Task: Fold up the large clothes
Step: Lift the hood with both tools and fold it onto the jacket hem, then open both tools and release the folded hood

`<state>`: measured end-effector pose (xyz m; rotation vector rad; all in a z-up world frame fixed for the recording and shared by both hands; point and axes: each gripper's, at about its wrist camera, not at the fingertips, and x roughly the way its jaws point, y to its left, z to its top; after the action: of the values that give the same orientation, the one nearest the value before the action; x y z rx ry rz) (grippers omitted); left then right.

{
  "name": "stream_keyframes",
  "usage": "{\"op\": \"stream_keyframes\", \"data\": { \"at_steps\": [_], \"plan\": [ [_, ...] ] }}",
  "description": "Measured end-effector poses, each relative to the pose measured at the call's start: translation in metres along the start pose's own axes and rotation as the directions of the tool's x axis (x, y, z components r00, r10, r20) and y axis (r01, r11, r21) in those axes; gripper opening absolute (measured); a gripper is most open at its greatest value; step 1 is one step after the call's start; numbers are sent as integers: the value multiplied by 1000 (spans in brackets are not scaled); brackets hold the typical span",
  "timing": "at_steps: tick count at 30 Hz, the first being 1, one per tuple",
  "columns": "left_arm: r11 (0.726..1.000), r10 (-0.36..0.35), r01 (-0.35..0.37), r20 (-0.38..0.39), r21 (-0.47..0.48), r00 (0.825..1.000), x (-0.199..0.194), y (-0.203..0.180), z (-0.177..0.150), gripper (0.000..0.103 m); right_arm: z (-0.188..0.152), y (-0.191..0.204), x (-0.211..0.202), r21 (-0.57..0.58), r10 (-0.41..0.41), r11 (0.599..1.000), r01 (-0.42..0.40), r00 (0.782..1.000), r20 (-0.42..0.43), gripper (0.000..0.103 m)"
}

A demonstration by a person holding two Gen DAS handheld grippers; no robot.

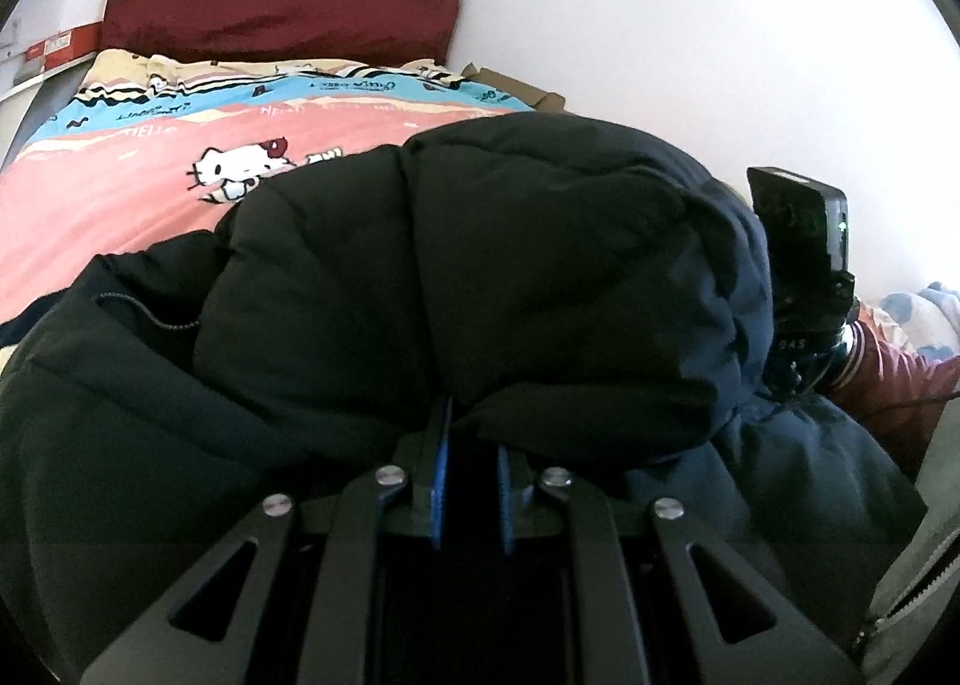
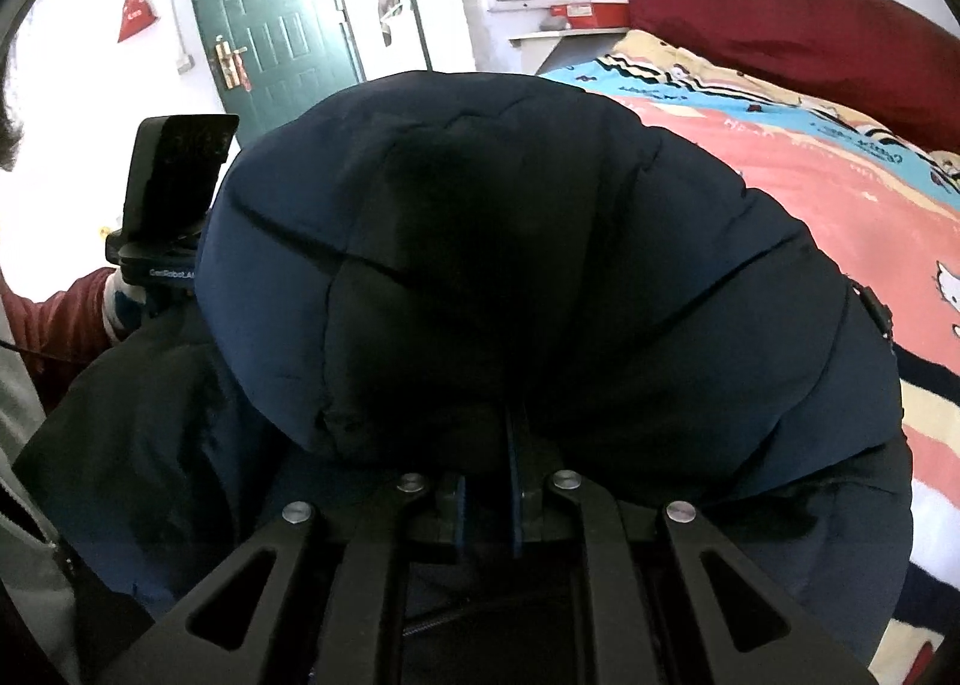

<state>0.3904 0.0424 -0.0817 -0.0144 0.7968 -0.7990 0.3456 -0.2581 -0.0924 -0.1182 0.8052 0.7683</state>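
A dark navy puffer jacket lies bunched on the bed and fills the middle of both wrist views. My left gripper is shut on a thick fold of it. The fabric bulges over the fingertips and hides them, so only the blue pads show. My right gripper is likewise shut on a puffed fold, its tips buried under the cloth. Each view catches the other hand-held gripper beside the jacket: the right one at the right, the left one at the left.
The bed carries a pink and blue cartoon-cat cover, with a dark red headboard cushion behind. A person's red sleeve and grey zipped garment are close by. A green door stands in the far wall.
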Motion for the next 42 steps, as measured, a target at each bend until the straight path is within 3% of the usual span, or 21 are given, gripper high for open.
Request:
{"op": "stream_keyframes", "data": {
  "at_steps": [9, 11, 15, 16, 20, 22, 26, 30, 33, 35, 38, 42],
  "plan": [
    [1000, 9, -10, -44, -22, 999, 6, 5, 9, 12, 13, 9, -1, 8, -68, 998, 69, 994, -83, 22],
    [999, 19, -20, -55, -27, 998, 6, 6, 11, 12, 15, 12, -5, 8, -77, 997, 79, 992, -103, 28],
    [998, 64, -66, -80, -16, 995, 3, 2, 13, 13, 13, 19, -17, 24, -91, 995, 95, 986, -140, 52],
    [996, 81, -83, -89, -14, 993, 0, 1, 13, 14, 12, 21, -20, 29, -94, 995, 99, 985, -145, 54],
    [994, 107, -109, -112, -17, 988, -18, -6, 10, 21, 3, 32, -40, 53, -94, 993, 104, 982, -161, 65],
    [993, 113, -118, -118, -30, 986, -33, -8, 7, 36, 0, 39, -51, 58, -95, 993, 105, 983, -158, 66],
    [987, 135, -142, -88, -78, 987, -68, -4, 13, 38, 2, 44, -74, 72, -106, 991, 117, 985, -135, 72],
    [979, 172, -175, -37, -108, 984, -80, 4, 55, 48, 30, 34, -91, 103, -150, 982, 156, 986, -67, 83],
    [976, 175, -171, 21, -132, 984, -72, 16, 101, 50, 66, 15, -93, 155, -152, 977, 149, 988, 9, 84],
    [975, 162, -153, 45, -159, 986, -52, 34, 139, 50, 94, -5, -90, 209, -143, 970, 125, 987, 74, 90],
    [976, 117, -108, 37, -188, 992, -9, 60, 184, 50, 137, -44, -71, 285, -201, 946, 154, 970, 140, 94],
    [974, 94, -100, -38, -205, 995, 66, 90, 216, 50, 182, -97, -13, 318, -224, 928, 194, 972, 63, 95]
  ]
}}
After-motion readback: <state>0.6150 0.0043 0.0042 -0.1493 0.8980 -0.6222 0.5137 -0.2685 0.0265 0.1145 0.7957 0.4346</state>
